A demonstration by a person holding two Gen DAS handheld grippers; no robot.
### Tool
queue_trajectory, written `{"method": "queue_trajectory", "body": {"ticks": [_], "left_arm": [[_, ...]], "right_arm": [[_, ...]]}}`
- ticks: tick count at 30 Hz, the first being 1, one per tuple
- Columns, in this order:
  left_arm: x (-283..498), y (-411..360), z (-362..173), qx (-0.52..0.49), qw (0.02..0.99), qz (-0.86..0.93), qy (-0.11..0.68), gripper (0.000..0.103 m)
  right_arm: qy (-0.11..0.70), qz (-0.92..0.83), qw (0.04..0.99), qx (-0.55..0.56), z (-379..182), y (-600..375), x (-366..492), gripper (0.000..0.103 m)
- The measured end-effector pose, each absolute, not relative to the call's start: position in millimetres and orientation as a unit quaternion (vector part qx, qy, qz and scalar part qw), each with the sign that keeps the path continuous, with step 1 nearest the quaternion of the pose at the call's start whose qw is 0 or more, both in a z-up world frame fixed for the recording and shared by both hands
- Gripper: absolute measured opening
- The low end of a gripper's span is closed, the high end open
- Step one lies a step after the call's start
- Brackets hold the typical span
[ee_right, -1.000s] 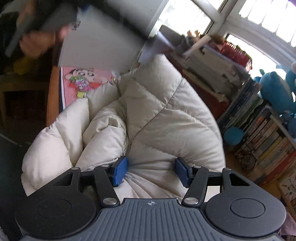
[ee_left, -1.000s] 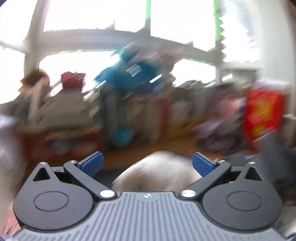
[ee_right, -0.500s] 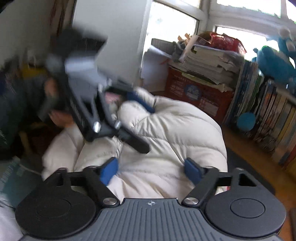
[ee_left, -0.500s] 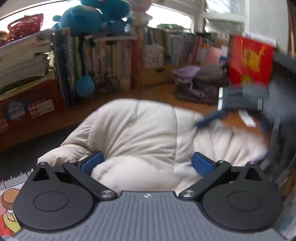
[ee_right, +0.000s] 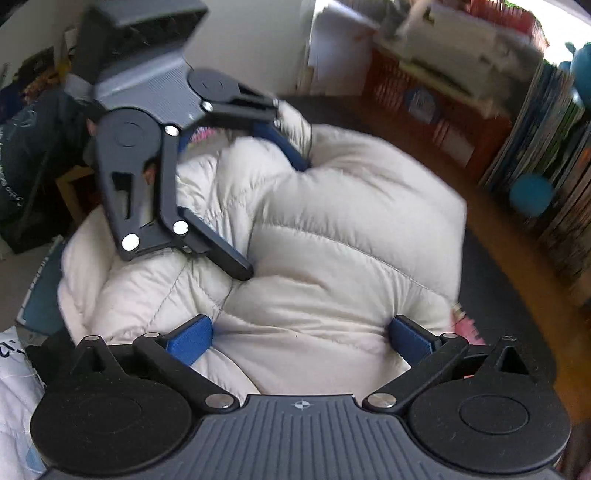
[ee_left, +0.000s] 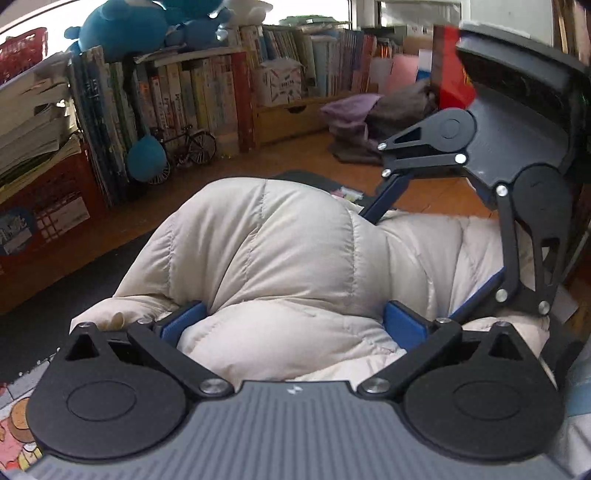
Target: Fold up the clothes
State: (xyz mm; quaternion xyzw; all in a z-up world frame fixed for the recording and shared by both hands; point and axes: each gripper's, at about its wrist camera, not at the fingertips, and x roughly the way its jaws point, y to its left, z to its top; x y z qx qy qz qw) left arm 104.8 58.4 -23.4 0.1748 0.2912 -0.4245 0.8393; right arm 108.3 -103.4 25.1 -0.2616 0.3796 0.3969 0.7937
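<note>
A puffy cream down jacket lies bunched on a dark mat. My left gripper is down on it with its jaws wide apart, and a bulge of padding swells up between the blue pads. The right wrist view shows the same left gripper at the upper left, its fingers sunk into the jacket. My right gripper has its jaws opening wide, with a broad fold of jacket between the pads and no grip on it. In the left wrist view the right gripper comes in from the right.
A bookshelf with blue plush toys lines the back. A red crate stands at the left and a model bicycle in front of the books. Folded purple clothes and a red bag sit at the back right.
My left gripper has swung down from facing the windows onto the jacket. My right gripper's jaws have widened, and it has shifted across the jacket toward the left gripper.
</note>
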Motion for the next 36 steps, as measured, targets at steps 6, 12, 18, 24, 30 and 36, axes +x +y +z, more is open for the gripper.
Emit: {"method": "queue_trajectory", "body": {"ticks": [6,12,18,24,30,36], "left_arm": [[111.0,41.5,-34.2,0.184,0.835,-0.413,0.312,0.103],[119.5,41.6,-39.8,0.175,0.830,-0.418,0.324,0.103],[126.0,44.7,-42.3,0.164,0.827,-0.425,0.329,0.103],[129.0,47.7,-46.1,0.153,0.828,-0.430,0.327,0.103],[125.2,63.5,-46.5,0.111,0.838,-0.437,0.309,0.103],[108.3,74.5,-26.8,0.114,0.856,-0.411,0.293,0.103]], "right_arm": [[0.409,0.396,0.777,-0.269,12.7,-95.5,118.8,0.103],[0.427,0.400,0.767,-0.266,5.1,-92.2,125.2,0.103],[0.435,0.405,0.762,-0.257,0.8,-92.6,126.4,0.103],[0.434,0.409,0.765,-0.245,-1.4,-95.9,122.9,0.103],[0.378,0.416,0.801,-0.207,7.7,-120.7,104.6,0.103],[0.319,0.402,0.855,-0.076,24.7,-187.4,95.4,0.103]]}}
